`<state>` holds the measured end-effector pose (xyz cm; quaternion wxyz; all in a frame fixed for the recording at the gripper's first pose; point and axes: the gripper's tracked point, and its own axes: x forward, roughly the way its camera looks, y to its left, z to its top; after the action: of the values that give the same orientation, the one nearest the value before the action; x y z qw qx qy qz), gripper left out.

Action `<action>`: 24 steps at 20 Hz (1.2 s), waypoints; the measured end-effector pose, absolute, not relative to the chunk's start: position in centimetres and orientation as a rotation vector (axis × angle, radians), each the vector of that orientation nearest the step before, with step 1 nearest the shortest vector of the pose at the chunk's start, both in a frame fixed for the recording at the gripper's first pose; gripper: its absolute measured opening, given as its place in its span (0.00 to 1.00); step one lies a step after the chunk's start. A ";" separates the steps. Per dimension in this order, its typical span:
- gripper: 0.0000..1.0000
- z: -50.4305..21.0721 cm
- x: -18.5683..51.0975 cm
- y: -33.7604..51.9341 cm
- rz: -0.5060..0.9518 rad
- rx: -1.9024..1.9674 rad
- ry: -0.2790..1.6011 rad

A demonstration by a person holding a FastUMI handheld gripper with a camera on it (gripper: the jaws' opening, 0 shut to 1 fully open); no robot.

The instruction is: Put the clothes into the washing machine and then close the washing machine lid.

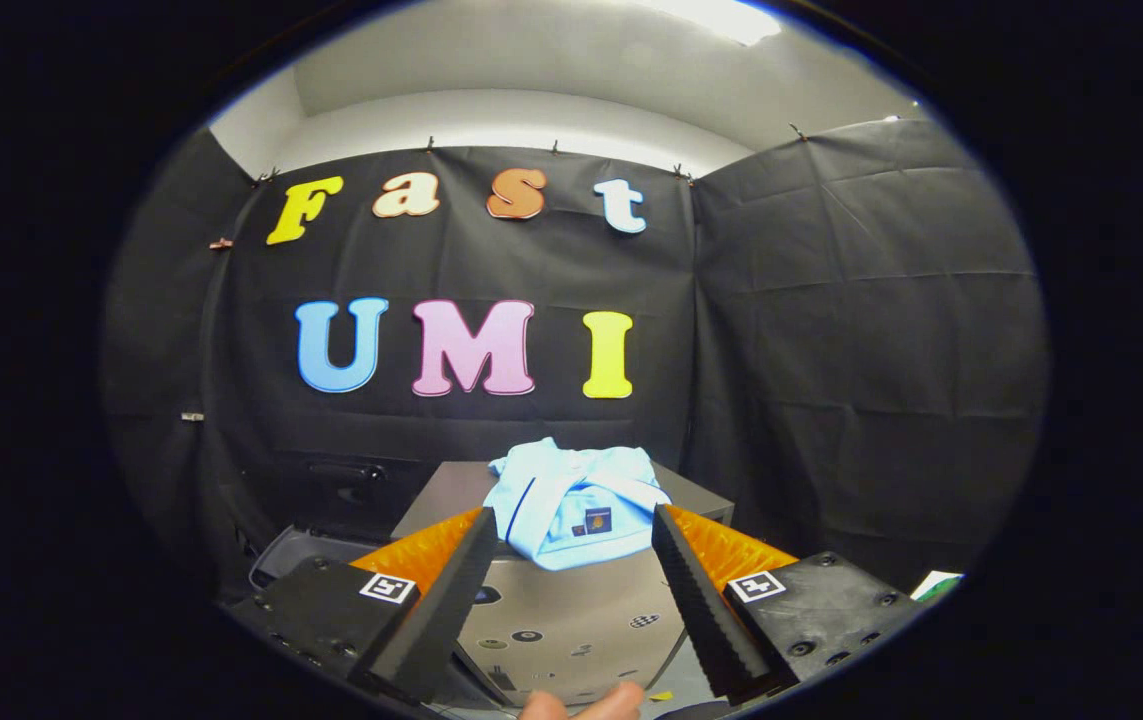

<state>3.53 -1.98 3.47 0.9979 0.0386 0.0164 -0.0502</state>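
Note:
A light blue shirt (571,500) with a small dark badge lies crumpled on the far part of the washing machine's grey top (571,620), just beyond my fingertips. My gripper (571,525) is open, its two fingers spread wide to either side of the shirt's near edge, with nothing pressed between them. The machine's lid looks shut, with round markings on its near surface between the fingers.
A person's fingertip (586,705) shows at the near edge below the fingers. A dark object (301,555) sits left of the machine. Black cloth walls close the booth behind and on both sides. A white and green item (936,583) lies at far right.

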 end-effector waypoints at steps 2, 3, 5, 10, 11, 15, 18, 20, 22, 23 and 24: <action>0.98 4.4 5.1 -2.4 -0.106 0.111 0.026; 0.98 4.5 5.9 -2.9 -0.118 0.116 0.034; 0.98 4.6 7.3 -4.4 -0.150 0.121 0.058; 0.99 5.4 13.6 -5.8 -0.152 0.134 0.133; 0.99 5.1 15.2 -5.9 -0.152 0.127 0.175; 0.99 4.0 22.2 -3.9 -0.071 0.189 0.276; 0.99 0.0 26.1 -4.0 -0.095 0.125 0.440; 0.99 -2.0 28.3 -4.2 -0.103 0.103 0.524; 0.99 -3.0 30.0 -3.1 -0.054 0.126 0.569; 0.99 -4.0 30.9 -2.7 -0.029 0.118 0.602; 0.99 -5.4 31.6 -2.8 -0.030 0.084 0.641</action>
<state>31.56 -2.82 -5.43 0.9481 0.0412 0.3149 -0.0146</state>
